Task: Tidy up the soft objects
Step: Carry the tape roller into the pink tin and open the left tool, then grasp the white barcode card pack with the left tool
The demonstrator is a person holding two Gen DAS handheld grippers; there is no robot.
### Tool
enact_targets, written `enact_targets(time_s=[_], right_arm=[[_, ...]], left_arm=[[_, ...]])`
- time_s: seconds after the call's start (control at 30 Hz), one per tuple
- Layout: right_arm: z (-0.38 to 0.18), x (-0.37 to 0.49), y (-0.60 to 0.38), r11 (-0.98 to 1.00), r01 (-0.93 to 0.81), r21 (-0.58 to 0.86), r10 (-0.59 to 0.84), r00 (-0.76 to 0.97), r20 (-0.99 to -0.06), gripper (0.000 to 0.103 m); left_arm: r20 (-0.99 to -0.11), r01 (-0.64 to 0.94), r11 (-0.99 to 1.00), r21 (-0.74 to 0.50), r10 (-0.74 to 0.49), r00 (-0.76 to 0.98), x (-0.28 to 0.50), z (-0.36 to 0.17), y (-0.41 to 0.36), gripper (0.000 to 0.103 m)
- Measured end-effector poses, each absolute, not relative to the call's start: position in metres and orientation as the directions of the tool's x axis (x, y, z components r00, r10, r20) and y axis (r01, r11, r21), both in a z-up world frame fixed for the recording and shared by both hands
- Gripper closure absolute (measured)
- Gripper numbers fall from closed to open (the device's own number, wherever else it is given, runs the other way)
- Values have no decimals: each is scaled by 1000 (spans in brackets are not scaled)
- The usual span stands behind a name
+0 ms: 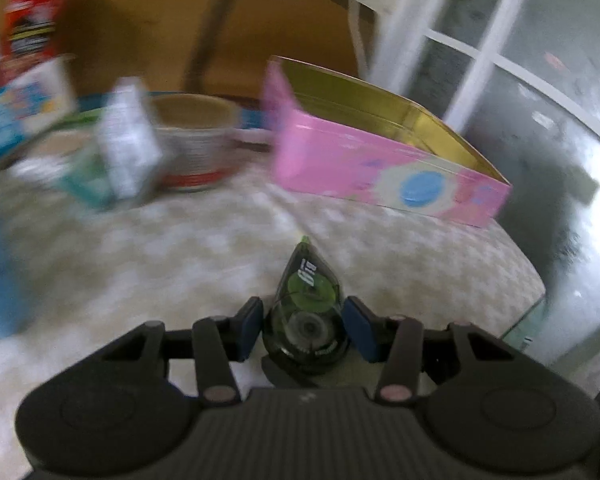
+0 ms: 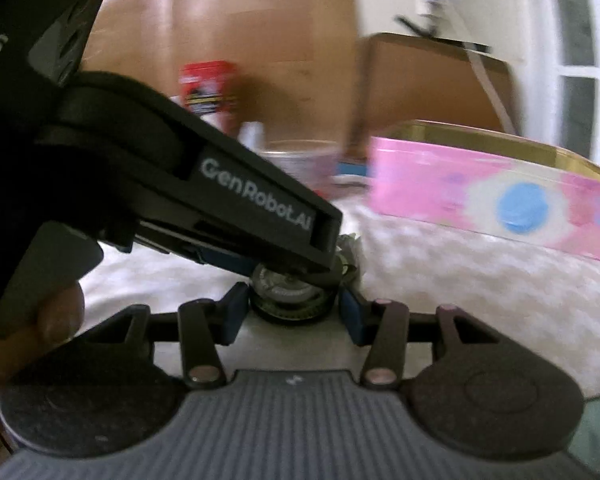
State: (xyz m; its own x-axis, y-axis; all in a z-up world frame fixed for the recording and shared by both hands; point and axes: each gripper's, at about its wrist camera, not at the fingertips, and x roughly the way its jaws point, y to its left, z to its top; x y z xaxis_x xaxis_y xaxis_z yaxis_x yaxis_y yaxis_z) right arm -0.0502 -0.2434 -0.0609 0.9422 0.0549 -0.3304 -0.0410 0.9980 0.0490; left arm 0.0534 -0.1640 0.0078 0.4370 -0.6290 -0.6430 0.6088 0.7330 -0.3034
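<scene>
A green, see-through correction tape dispenser [image 1: 306, 308] sits between the blue pads of my left gripper [image 1: 305, 326], which is shut on it above the pale tablecloth [image 1: 180, 256]. In the right wrist view the same dispenser [image 2: 290, 294] lies between the pads of my right gripper [image 2: 292, 316], whose jaws stand just wider than it. The left gripper's black body [image 2: 228, 196] crosses over it from the left. A pink open tin box [image 1: 380, 160] with a gold inside stands ahead, to the right; it also shows in the right wrist view [image 2: 480, 196].
A round tin [image 1: 196, 144], small cartons [image 1: 124, 144] and a red box [image 1: 30, 24] stand at the back left, blurred. The table edge [image 1: 528, 312] runs along the right. White glazed doors [image 1: 500, 52] are beyond it.
</scene>
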Motion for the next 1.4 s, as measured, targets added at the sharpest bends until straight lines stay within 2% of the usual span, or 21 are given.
enact_targets(time_s=[0.4,0.57,0.67,0.77,0.9,0.97,1.03,1.1,1.2,1.27,1.33,1.4], right_arm=[[-72,-64,-333,976,208,65,-183,943,-277,50],[-51,-71,-338,964,260,-50,-263,962,-79,50],[-26,-44,-363,965,258,-51,-260,966,-15,50],[-12,-11,-388,964,263,-36,-264,964,-18,50],[-10,41,-438,963,269,3,-266,953,-147,50],[-8,53,-449,959,282,28,-274,947,-168,44],[-6,45,-450,957,290,27,-283,947,-149,32],[-4,37,-451,959,281,39,-275,954,-118,32],[-9,-2,-413,978,196,74,-192,980,-53,33],[-11,-17,-384,987,157,45,-156,987,-27,36],[-13,-18,-359,997,52,61,-48,997,-65,41],[-12,-2,-338,986,-116,121,133,980,-146,46]], left_arm=[[-635,759,601,-249,-694,341,24,9,-285,56],[-505,805,557,-206,-764,400,12,50,-289,56],[-458,811,563,-159,-770,445,23,73,-307,56],[-456,794,587,-159,-757,468,51,84,-336,57],[-526,732,651,-202,-702,480,94,74,-363,57],[-535,708,677,-203,-682,498,104,68,-365,57],[-537,695,687,-210,-676,505,105,63,-356,57],[-529,694,683,-228,-685,501,103,62,-334,55],[-459,695,653,-301,-738,495,87,66,-281,51],[-416,678,656,-332,-747,519,72,67,-233,52],[-383,627,703,-337,-710,591,60,64,-181,52],[-391,551,770,-322,-638,663,52,56,-134,52]])
